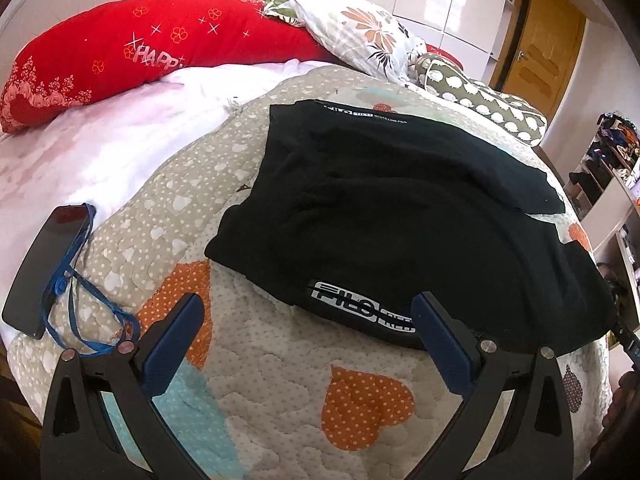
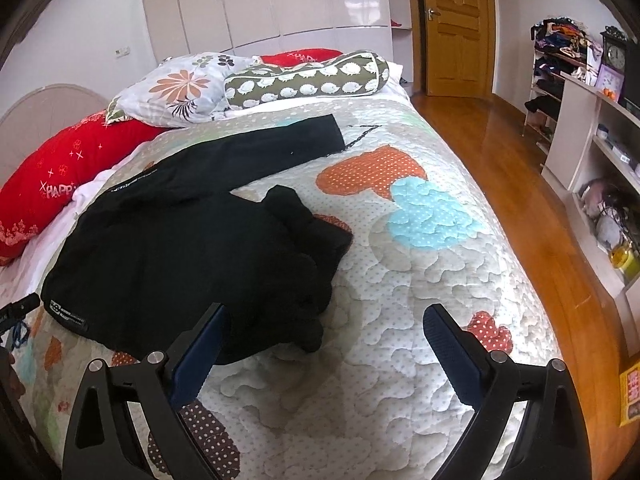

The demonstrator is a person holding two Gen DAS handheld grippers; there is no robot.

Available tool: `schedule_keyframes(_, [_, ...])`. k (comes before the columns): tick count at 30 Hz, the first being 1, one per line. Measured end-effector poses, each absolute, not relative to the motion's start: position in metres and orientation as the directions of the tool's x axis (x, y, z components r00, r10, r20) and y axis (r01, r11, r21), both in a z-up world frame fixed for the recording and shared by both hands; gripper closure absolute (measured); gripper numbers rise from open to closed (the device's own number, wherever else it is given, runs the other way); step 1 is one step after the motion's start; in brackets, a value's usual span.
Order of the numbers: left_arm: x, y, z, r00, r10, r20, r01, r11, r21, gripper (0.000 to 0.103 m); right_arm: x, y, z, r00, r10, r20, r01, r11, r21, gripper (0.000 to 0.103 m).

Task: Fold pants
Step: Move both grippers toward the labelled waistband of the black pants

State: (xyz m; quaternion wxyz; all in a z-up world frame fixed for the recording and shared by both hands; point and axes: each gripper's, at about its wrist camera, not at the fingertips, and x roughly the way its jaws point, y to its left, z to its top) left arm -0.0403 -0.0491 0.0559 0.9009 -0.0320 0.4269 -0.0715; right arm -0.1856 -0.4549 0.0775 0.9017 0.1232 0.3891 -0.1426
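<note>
On bed quilt, black pants spread out, one leg bunched; left gripper and right gripper above near edge, jaws wide, holding nothing; phone at left

black pants: white logo patch at the near hem reads "filo"; the smaller lettering beside it is not legible. a thin strip along the far edge reads "white line filo". red pillow, far left: pale lettering "happ", remainder hidden. yellow printed item on the floor, right: characters unreadable.
</note>
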Motion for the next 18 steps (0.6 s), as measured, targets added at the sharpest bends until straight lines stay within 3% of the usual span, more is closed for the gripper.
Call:
schedule_keyframes(9, [-0.035, -0.046, 0.052, 0.612, -0.168, -0.773, 0.099, 0.986, -0.136, 0.0, -0.195, -0.462, 0.091, 0.693, -0.166, -0.702, 0.363, 0.921, 0.14, 0.005])
schedule_keyframes(12, [-0.029, -0.037, 0.046, 0.579, -0.225, -0.783, 0.096, 0.973, -0.209, 0.0, -0.202, -0.478, 0.105, 0.723, -0.204, -0.66, 0.4, 0.903, 0.16, 0.004])
schedule_keyframes(16, [-0.017, -0.023, 0.031, 0.53, -0.273, -0.803, 0.037, 0.953, -0.3, 0.0, -0.192, -0.498, 0.101, 0.682, -0.266, -0.682, 0.449, 0.888, 0.103, 0.006])
schedule_keyframes(18, [-0.014, -0.02, 0.026, 0.535, -0.277, -0.798, 0.014, 0.947, -0.32, 0.0, -0.185, -0.507, 0.094, 0.667, -0.27, -0.695, 0.463, 0.88, 0.102, 0.016])
